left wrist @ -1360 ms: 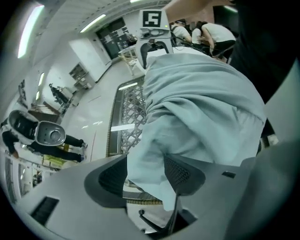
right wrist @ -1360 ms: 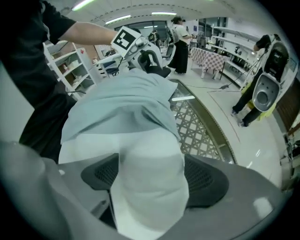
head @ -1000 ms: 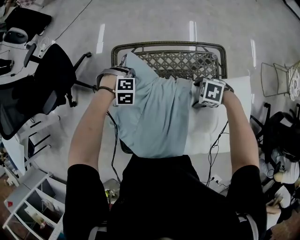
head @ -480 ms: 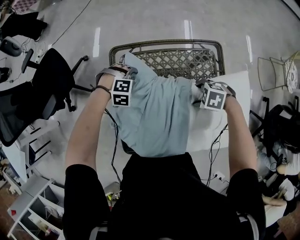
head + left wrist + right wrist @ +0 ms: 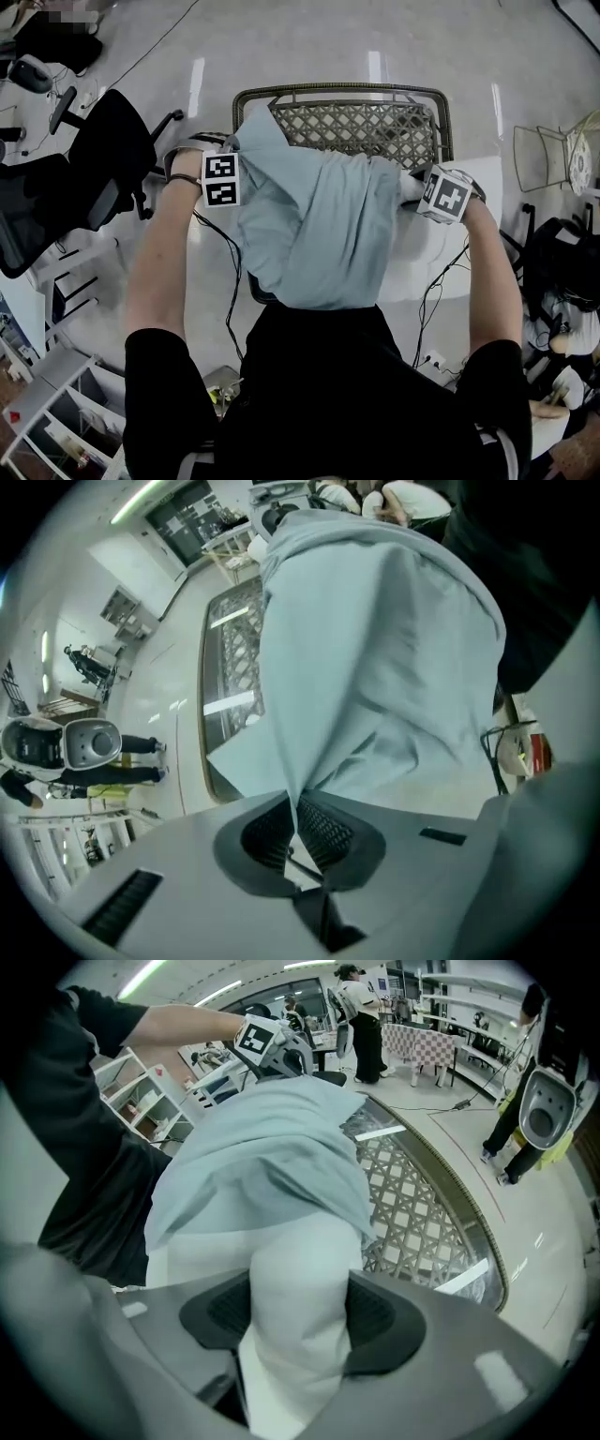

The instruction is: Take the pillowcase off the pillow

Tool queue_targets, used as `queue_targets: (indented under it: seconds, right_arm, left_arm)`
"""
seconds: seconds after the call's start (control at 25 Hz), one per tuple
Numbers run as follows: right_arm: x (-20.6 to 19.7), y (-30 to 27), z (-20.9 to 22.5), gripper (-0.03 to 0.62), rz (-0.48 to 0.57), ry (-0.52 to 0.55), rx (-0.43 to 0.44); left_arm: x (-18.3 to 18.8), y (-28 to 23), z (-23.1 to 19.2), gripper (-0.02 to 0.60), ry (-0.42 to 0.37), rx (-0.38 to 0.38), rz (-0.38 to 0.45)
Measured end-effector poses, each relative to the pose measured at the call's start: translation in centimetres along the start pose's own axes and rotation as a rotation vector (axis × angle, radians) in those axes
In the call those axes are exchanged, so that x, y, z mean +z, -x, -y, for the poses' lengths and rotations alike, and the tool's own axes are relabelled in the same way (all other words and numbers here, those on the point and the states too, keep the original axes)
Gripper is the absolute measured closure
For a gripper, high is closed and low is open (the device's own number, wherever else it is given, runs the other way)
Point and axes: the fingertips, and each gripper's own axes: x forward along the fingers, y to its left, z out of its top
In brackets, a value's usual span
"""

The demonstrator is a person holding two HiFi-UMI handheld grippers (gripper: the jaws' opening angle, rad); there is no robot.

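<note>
The left gripper is pressed together on a thin fold of the light blue pillowcase. The fold runs straight down between the two ribbed pads. Its jaws have just been closing, so this reads as a fresh bite taken further along the cloth. Compared with half a second ago, this hand now sits further out to the person's left, and the corner of cloth it carries stands higher over the far rim of the wicker table.

The right gripper clamps a bulge of the white pillow where it pokes out of the case opening. Its jaws have just been closing, and the stuffing is squeezed between the pads (they stand part way apart because the pillow is thick).

The pillowcase hangs between the two hands, over the table's near edge and the person's lap. It still covers most of the pillow. Only the right-hand end shows bare white, lying on the table beside the right forearm.

Judged from this, both anchors are now set: one hand holds the pillow and the other holds the case. The stripping pull can proceed, but the task looks well short of done.
</note>
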Motion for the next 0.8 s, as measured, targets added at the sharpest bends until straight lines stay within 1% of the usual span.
queue_targets:
  seconds: [0.04, 0.12, 0.24, 0.28, 0.36, 0.4, 0.44, 0.52, 0.6, 0.68, 0.8]
  right_arm:
    - [-0.2, 0.1, 0.2, 0.316, 0.001, -0.01, -0.001]
    - [-0.6, 0.3, 1.0, 0.315, 0.004, -0.033, -0.01]
    - [-2.0, 0.9, 2.9, 0.315, -0.016, -0.056, -0.05]
    - [-2.4, 1.1, 3.3, 0.315, -0.019, -0.067, -0.062]
    - [-2.6, 1.4, 3.8, 0.313, -0.018, -0.077, -0.078]
    - [-2.4, 1.4, 3.9, 0.313, -0.024, -0.071, -0.09]
    - [-2.1, 1.3, 4.1, 0.312, -0.037, -0.058, -0.107]
    - [-1.8, 1.0, 4.2, 0.312, -0.082, -0.032, -0.14]
    - [-1.7, 1.0, 4.1, 0.31, -0.111, -0.021, -0.158]
    - [-1.6, 1.2, 3.8, 0.309, -0.115, -0.023, -0.17]
    - [-1.3, 1.5, 2.9, 0.309, -0.117, -0.027, -0.19]
  left_arm:
    - [-2.0, 0.4, 0.4, 0.575, 0.016, 0.004, -0.031]
    - [-6.3, 1.5, 1.3, 0.575, 0.076, 0.007, -0.08]
    - [-12.7, 3.1, 3.2, 0.575, 0.153, 0.01, -0.184]
    - [-14.3, 3.7, 3.9, 0.575, 0.2, 0.012, -0.193]
    - [-15.6, 4.8, 4.8, 0.574, 0.309, 0.031, -0.152]
    - [-15.6, 5.0, 5.1, 0.574, 0.327, 0.047, -0.14]
    - [-15.2, 5.0, 5.4, 0.574, 0.32, 0.057, -0.14]
    - [-13.7, 4.4, 6.0, 0.568, 0.311, 0.046, -0.125]
    - [-10.9, 4.3, 5.7, 0.398, 0.341, 0.035, -0.05]
    - [-7.5, 4.6, 4.3, 0.387, 0.345, 0.056, 0.044]
    - [-1.7, 5.0, 1.5, 0.385, 0.29, 0.084, 0.16]
